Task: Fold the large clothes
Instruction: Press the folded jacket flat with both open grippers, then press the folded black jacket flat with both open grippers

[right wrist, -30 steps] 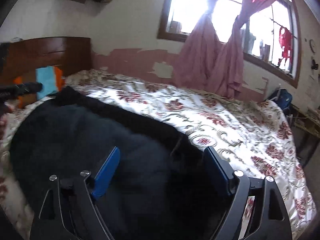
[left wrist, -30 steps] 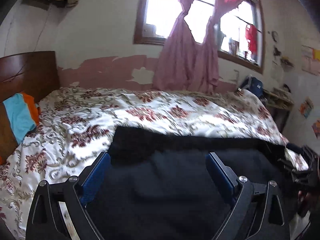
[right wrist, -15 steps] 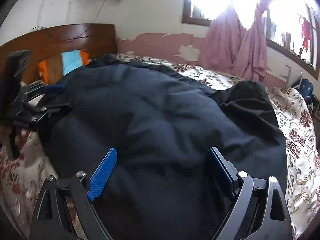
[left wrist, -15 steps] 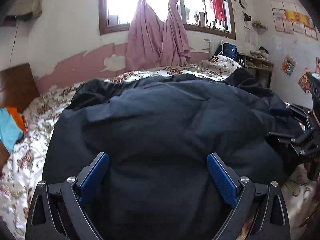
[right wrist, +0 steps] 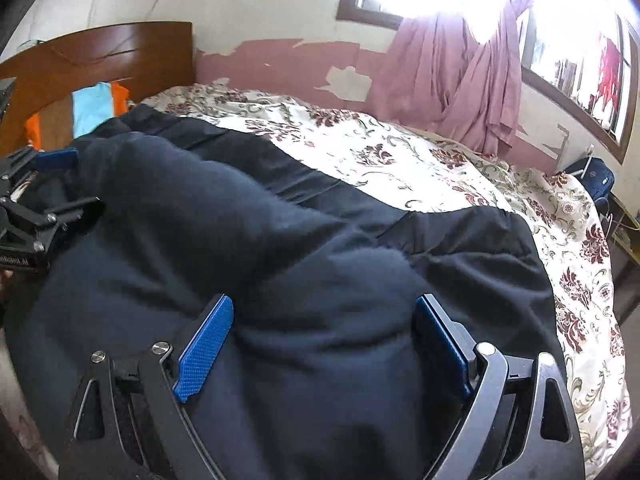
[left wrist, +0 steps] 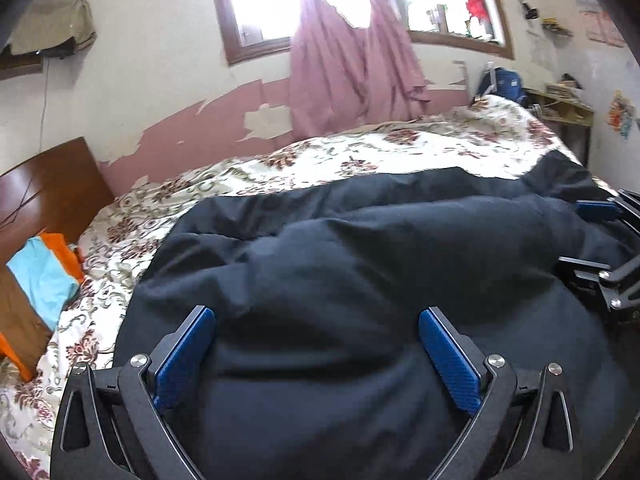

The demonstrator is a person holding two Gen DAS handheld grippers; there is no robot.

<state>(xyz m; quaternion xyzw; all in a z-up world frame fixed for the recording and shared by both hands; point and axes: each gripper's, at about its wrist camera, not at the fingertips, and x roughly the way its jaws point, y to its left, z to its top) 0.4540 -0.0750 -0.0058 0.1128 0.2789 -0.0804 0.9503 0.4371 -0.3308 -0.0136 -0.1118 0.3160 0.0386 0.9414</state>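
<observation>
A large dark navy garment (left wrist: 360, 280) lies spread and bunched across the near part of the floral bed; it also fills the right wrist view (right wrist: 280, 260). My left gripper (left wrist: 316, 344) is open, its blue pads wide apart over the cloth near its left end. My right gripper (right wrist: 324, 344) is open too, over the cloth near its right end. The right gripper shows at the right edge of the left wrist view (left wrist: 600, 240), and the left gripper at the left edge of the right wrist view (right wrist: 36, 200). Neither pinches the cloth.
The floral bedspread (left wrist: 400, 148) stretches beyond the garment to a peeling pink wall. A wooden headboard (right wrist: 100, 56) with orange and blue cloth (left wrist: 44, 272) stands at the left. Pink curtains (left wrist: 348, 64) hang at the window. A blue bag (left wrist: 504, 84) and shelves sit at the far right.
The billowed garment has dropped and settled flatter on the bed, uncovering the far bedspread. Both grippers stayed open.
</observation>
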